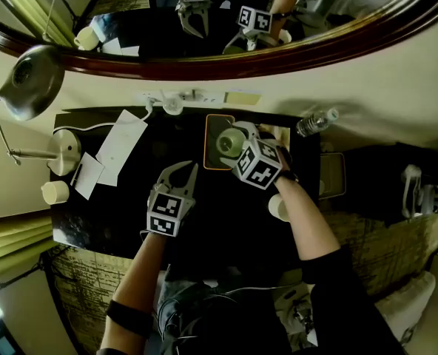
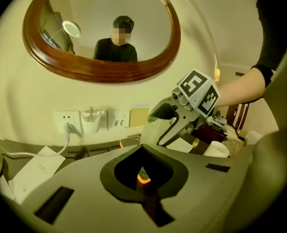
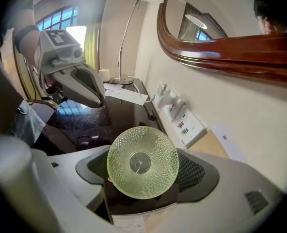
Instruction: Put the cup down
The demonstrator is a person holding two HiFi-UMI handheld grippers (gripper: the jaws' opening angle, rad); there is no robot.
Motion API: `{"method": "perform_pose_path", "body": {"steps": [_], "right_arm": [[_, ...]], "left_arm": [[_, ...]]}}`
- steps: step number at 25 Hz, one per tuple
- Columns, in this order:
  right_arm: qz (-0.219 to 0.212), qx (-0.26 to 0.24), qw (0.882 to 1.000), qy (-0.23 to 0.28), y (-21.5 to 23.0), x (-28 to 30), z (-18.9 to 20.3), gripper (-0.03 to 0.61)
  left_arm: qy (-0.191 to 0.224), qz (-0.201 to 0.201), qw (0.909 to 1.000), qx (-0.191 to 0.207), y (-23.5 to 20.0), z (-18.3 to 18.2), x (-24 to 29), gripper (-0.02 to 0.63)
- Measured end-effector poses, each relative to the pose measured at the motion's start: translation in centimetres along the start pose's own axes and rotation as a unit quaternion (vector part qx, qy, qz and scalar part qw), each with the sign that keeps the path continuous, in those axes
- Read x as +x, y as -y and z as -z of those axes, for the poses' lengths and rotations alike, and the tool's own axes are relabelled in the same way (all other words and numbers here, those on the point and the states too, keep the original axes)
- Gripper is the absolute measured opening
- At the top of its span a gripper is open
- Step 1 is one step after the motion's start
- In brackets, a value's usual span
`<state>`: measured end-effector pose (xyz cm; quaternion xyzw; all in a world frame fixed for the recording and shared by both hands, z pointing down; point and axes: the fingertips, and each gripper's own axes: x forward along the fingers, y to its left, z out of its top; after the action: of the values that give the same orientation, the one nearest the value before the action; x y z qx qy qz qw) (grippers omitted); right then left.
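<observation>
The cup (image 1: 228, 143) is pale green textured glass. My right gripper (image 1: 241, 140) is shut on it and holds it above an orange-rimmed tray (image 1: 209, 154) at the back of the black table (image 1: 123, 220). In the right gripper view the cup (image 3: 142, 152) lies on its side between the jaws of the right gripper (image 3: 143, 171), base toward the camera. My left gripper (image 1: 182, 170) hangs shut and empty over the table's middle, just left of the cup. From the left gripper (image 2: 142, 152) I see the right gripper (image 2: 175, 123) holding the cup (image 2: 155, 129).
A desk lamp (image 1: 30, 80) stands at the left with white papers (image 1: 119, 146) and a paper cup (image 1: 55, 192). Another paper cup (image 1: 278, 207) sits under my right forearm. A water bottle (image 1: 317, 122), wall sockets (image 1: 178, 100) and a mirror (image 1: 204, 65) line the back.
</observation>
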<state>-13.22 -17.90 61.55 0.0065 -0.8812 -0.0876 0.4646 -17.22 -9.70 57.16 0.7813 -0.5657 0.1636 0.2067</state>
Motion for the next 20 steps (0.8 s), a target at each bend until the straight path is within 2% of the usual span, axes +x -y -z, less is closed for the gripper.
{"method": "perform_pose_path", "body": {"steps": [11, 20], "right_arm": [[0.054, 0.082, 0.995, 0.013, 5.9, 3.8, -0.3, 0.402], [0.035, 0.077, 0.996, 0.01, 5.7, 5.3, -0.8, 0.407]], "left_arm": [[0.0, -0.012, 0.9999, -0.006, -2.9, 0.0, 3.5, 0.002], [-0.007, -0.014, 0.9999, -0.006, -3.8, 0.3, 3.7, 0.002]]}}
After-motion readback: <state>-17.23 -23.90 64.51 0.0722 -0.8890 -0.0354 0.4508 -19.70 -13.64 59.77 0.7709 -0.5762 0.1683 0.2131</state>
